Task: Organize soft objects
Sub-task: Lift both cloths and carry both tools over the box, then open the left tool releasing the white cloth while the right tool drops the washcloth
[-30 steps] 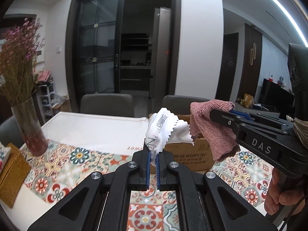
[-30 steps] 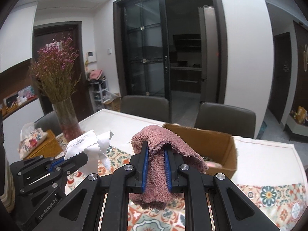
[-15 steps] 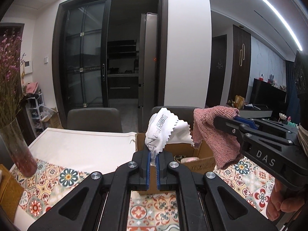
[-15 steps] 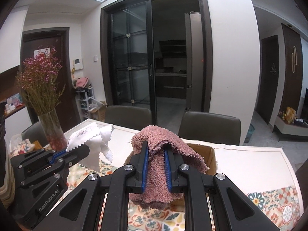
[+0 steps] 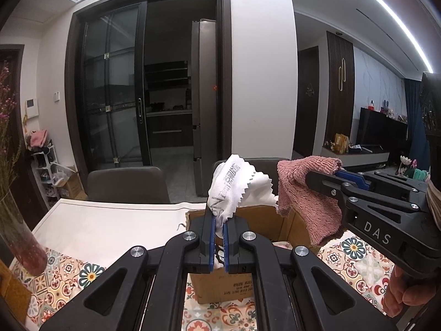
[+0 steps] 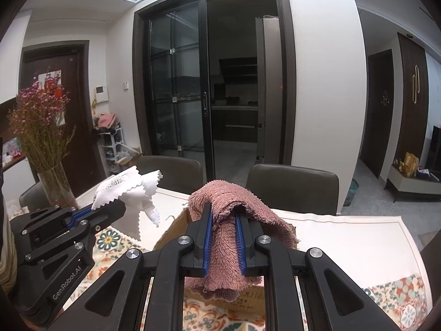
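Clamped between the jaws of the left gripper [image 5: 217, 227] is a white zigzag-edged cloth [image 5: 234, 190], held up above the near rim of an open cardboard box [image 5: 264, 215]. A pink terry towel [image 6: 228, 229] is pinched by the right gripper [image 6: 223, 222] over the same box, which stands on the patterned worktop [image 5: 355, 256]. Beyond, a vase of dried flowers [image 6: 44, 138] is seen at the left.

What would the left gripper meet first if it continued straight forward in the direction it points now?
Most likely the cardboard box: the left gripper, shut on the white cloth, points slightly downward at the box's open top. How far off the box stands is unclear.
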`<state>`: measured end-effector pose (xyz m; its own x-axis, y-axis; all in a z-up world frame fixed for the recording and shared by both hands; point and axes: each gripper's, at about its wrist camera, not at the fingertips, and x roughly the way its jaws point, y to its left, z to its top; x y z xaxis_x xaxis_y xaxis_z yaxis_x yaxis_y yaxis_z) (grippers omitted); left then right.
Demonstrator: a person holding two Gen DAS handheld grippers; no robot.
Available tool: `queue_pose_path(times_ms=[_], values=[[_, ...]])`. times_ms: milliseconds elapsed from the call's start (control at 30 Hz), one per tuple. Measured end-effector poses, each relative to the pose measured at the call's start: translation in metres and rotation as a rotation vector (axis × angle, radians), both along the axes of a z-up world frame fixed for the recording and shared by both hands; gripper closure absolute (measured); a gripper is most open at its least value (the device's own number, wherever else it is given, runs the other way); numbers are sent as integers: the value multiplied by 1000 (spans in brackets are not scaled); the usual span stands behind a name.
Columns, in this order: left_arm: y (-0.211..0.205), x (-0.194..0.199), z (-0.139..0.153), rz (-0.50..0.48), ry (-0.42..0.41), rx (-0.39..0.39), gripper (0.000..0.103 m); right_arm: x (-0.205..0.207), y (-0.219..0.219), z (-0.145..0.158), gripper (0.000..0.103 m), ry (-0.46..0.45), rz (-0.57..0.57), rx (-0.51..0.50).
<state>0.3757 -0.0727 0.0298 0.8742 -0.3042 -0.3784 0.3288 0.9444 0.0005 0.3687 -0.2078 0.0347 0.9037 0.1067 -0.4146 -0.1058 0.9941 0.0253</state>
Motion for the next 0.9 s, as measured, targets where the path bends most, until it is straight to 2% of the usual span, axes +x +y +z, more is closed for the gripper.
queue_pose_path(times_ms=[400,900], values=[[-17,46,-26,-21,64,33,97,45,-17,-25,87,70,-20,5],[-43,94,-71,-59,218,88,96,92,-30,-77,86,230,-16,14]])
